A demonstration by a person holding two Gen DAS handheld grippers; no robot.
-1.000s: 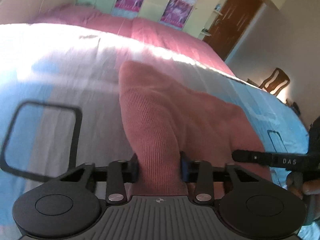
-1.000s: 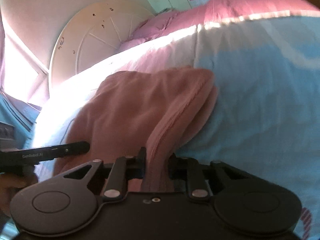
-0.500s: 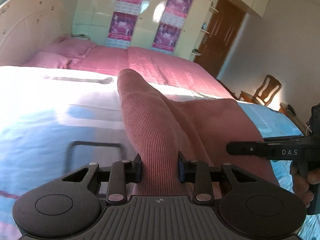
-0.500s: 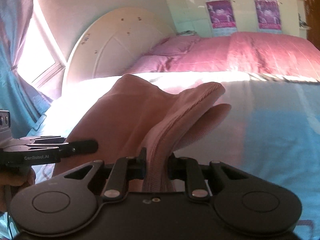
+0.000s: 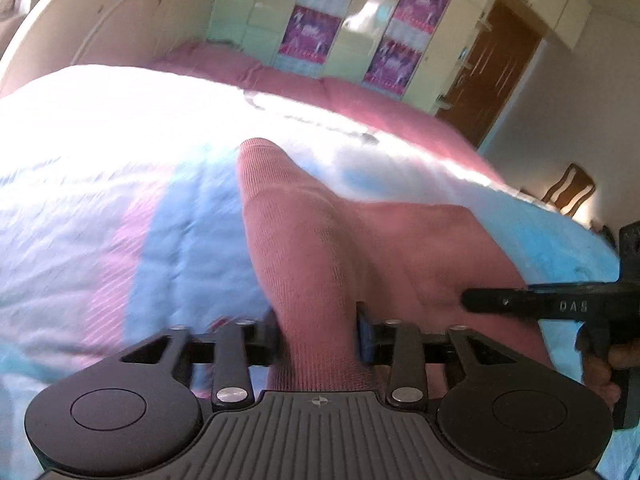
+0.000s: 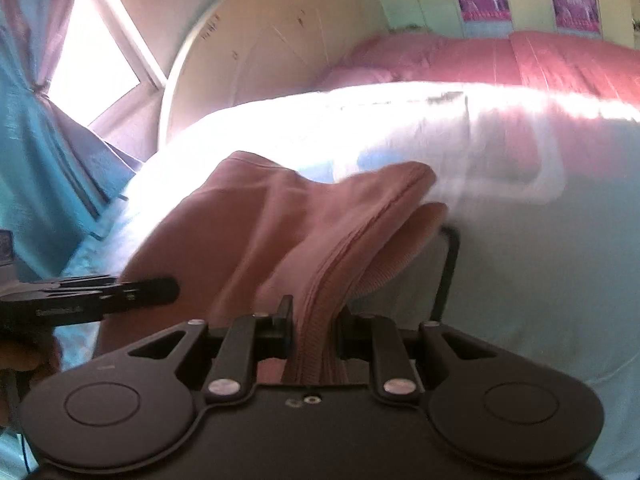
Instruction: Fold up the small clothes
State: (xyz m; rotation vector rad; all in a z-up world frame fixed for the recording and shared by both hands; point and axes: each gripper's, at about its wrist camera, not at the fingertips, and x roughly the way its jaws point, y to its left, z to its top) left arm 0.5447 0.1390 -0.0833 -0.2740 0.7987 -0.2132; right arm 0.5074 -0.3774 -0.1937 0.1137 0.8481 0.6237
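Observation:
A small pink ribbed knit garment (image 5: 320,248) is held up over the bed between both grippers. My left gripper (image 5: 318,332) is shut on one edge of it, the cloth bunched between the jaws. My right gripper (image 6: 314,320) is shut on the other edge, where a folded hem (image 6: 340,256) runs out from the jaws. The right gripper shows in the left wrist view (image 5: 560,304) at the right. The left gripper shows in the right wrist view (image 6: 92,296) at the left. The garment (image 6: 248,216) hangs between them in a sagging sheet.
The bed has a blue, white and pink patterned cover (image 5: 140,216) and a pink blanket (image 5: 360,104) behind. A cream headboard (image 6: 280,48) and a window with blue curtain (image 6: 36,152) stand at the left. Wardrobe with posters (image 5: 360,32), brown door (image 5: 492,68) and wooden chair (image 5: 572,192) lie beyond.
Both grippers have moved with the garment still held; the views have tilted down towards the bed cover and the garment sits lower over it. The image is blurred by motion.

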